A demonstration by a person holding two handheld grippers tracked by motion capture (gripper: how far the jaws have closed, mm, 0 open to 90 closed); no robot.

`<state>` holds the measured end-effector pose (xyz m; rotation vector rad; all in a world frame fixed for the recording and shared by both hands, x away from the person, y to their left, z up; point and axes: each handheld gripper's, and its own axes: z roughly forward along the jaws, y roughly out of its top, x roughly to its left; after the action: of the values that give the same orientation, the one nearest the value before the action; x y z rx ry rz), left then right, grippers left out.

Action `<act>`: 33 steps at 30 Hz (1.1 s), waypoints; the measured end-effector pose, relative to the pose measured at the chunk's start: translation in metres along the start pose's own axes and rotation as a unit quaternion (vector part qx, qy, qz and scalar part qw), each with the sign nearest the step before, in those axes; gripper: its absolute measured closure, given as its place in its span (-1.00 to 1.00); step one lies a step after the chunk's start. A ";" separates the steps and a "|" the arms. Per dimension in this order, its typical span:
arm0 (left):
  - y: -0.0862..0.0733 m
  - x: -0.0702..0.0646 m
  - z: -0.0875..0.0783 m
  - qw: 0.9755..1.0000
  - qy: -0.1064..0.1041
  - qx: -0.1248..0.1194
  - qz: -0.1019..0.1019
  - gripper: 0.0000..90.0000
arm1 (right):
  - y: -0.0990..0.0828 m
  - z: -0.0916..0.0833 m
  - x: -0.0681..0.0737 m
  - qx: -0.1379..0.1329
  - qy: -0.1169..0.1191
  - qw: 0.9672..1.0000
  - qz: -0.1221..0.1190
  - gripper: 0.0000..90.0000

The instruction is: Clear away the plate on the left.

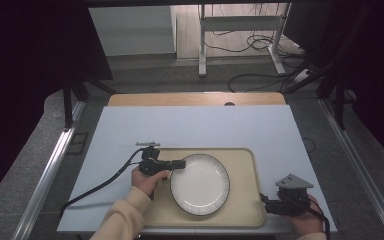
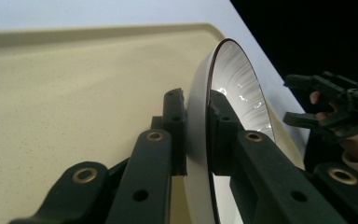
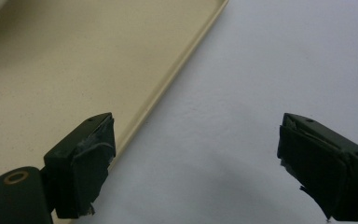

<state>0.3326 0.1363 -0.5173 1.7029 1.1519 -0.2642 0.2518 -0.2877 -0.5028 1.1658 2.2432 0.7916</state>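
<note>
nearest the person, at the bottom right of the high view, the right hand (image 1: 307, 217) holds the right gripper (image 1: 272, 206) low over the front right corner of the desk (image 1: 200, 125), just beside the beige tray (image 1: 240, 160). in the right gripper view its two fingers (image 3: 81, 172) stand wide apart with nothing between them; the left one hangs over the tray's raised edge and the right one over the bare white desk surface.

a little further in, a cream sleeve (image 1: 122, 217) leads up from the bottom edge to the left hand (image 1: 147, 180), which carries the left gripper (image 1: 179, 164) at the tray's left side, its black cable trailing off to the lower left. this gripper points to the right, at the left rim of the white plate (image 1: 200, 184). in the left gripper view its fingers (image 2: 175, 126) are closed on the plate's rim, one on the underside and one on the ribbed, dark-edged upper face, and the plate stands nearly edge-on between them, over the tray's speckled floor. beyond the plate in that view the right gripper shows at the far right, well apart.

the plate sits about in the middle of the tray; whether its far side rests on the tray i cannot tell.

beyond the tray the white desk surface runs back to a wooden strip (image 1: 195, 98), and behind that, on the floor, are white table legs (image 1: 202, 45) and loose cables (image 1: 260, 42).
</note>
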 end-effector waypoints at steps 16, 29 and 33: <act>-0.008 0.015 0.018 0.997 0.056 0.041 0.017 0.79 | -0.001 0.000 0.000 0.003 -0.001 1.000 -0.001 -0.74; 0.001 0.009 0.005 0.998 0.063 0.003 0.026 -0.05 | 0.000 0.000 0.001 0.004 0.000 1.000 -0.003 -0.74; 0.004 0.003 -0.003 0.999 0.042 -0.007 0.027 -0.10 | 0.000 -0.001 0.000 0.003 0.000 1.000 -0.001 -0.74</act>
<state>0.3363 0.1406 -0.5153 1.7445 1.1646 -0.1531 0.2515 -0.2879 -0.5025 1.1655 2.2479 0.7836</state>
